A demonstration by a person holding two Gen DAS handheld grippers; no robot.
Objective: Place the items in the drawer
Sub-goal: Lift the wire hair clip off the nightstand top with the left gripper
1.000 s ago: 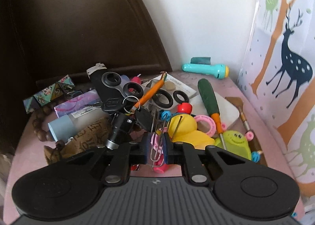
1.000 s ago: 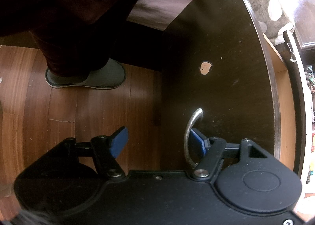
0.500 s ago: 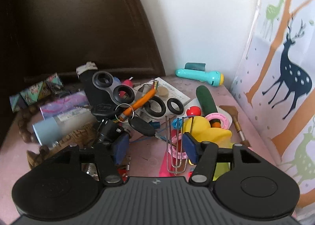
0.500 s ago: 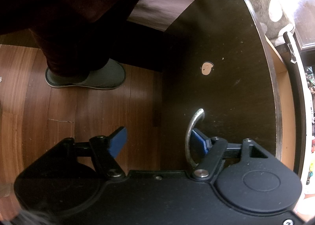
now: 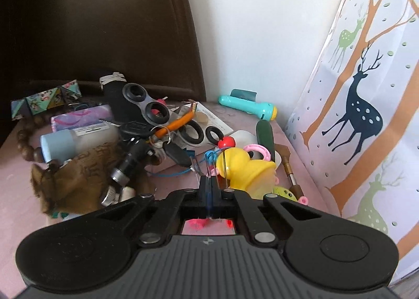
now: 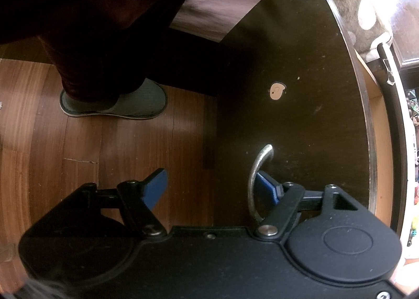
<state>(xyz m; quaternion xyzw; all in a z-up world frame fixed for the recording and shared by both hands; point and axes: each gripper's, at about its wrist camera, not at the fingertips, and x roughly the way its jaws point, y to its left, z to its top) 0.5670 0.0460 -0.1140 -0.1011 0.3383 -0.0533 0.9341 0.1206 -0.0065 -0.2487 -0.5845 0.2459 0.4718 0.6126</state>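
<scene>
In the left wrist view my left gripper (image 5: 211, 181) is shut on a metal paper clip (image 5: 222, 168), low over a cluttered pink tabletop (image 5: 15, 194). A yellow rubber duck (image 5: 243, 168) sits just right of the clip. In the right wrist view my right gripper (image 6: 212, 184) is open; its right finger (image 6: 267, 186) is hooked behind the curved metal handle (image 6: 258, 173) of the dark drawer front (image 6: 301, 89). The drawer stands pulled out, its wooden inside (image 6: 382, 129) showing at the right.
On the tabletop lie keys (image 5: 136, 129), black rings (image 5: 193, 131), a teal flashlight (image 5: 248, 106), a green-handled screwdriver (image 5: 264, 131), a blue-capped tube (image 5: 76, 139), wooden beads (image 5: 26, 142) and a brown pouch (image 5: 78, 178). A deer-print curtain (image 5: 366, 116) hangs right. A slippered foot (image 6: 115, 102) stands on the wooden floor.
My left gripper opened half a second ago and has now shut again on the paper clip, shifting slightly right. My right gripper has stayed hooked on the drawer handle.
</scene>
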